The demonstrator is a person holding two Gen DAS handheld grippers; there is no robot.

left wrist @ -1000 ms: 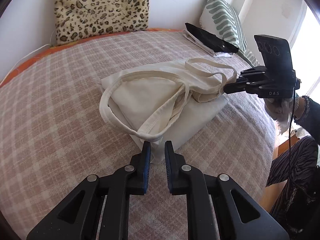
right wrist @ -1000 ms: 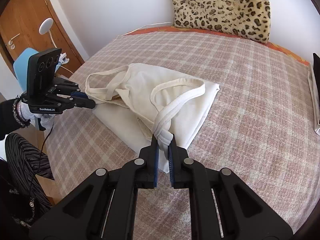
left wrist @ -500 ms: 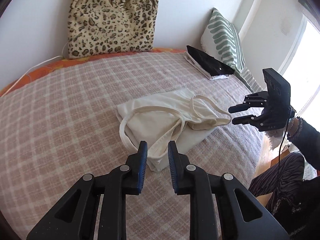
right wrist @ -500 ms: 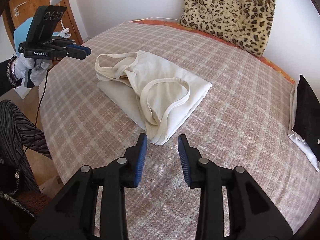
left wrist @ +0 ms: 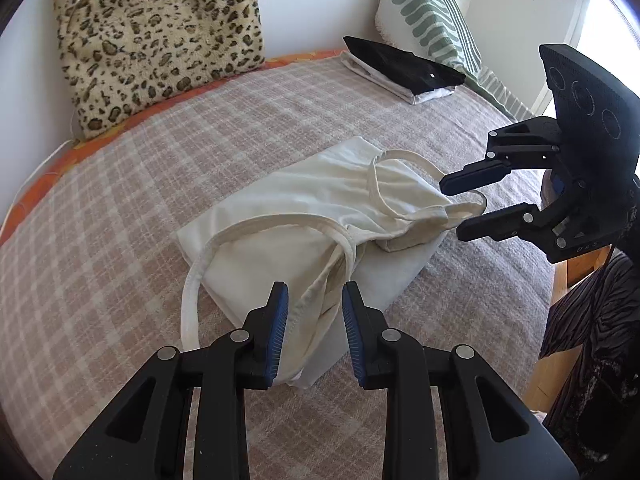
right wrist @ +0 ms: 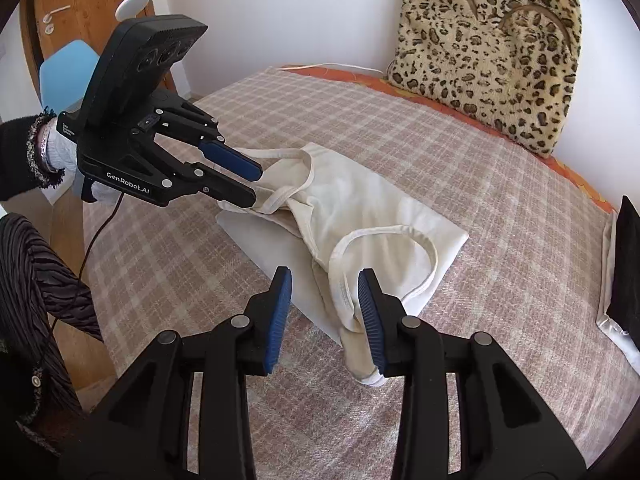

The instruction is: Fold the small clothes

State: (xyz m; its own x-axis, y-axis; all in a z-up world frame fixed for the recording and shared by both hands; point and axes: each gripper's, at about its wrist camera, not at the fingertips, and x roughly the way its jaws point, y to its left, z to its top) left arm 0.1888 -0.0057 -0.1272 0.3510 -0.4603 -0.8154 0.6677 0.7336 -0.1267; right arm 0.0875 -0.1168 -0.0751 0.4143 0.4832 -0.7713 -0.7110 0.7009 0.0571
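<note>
the cream tank top (left wrist: 320, 216) lies folded in the middle of the checked bedspread (left wrist: 120, 208), straps looped loose on top. my left gripper (left wrist: 315, 322) hangs over its near edge, fingers a little apart, having just been opening — cloth shows in the gap, nothing pinched. my right gripper (right wrist: 325, 308) at the other end is parted too, over a strap. leopard cushion (right wrist: 492, 48) against the wall, black folded pile (left wrist: 400, 66) far off.
</note>
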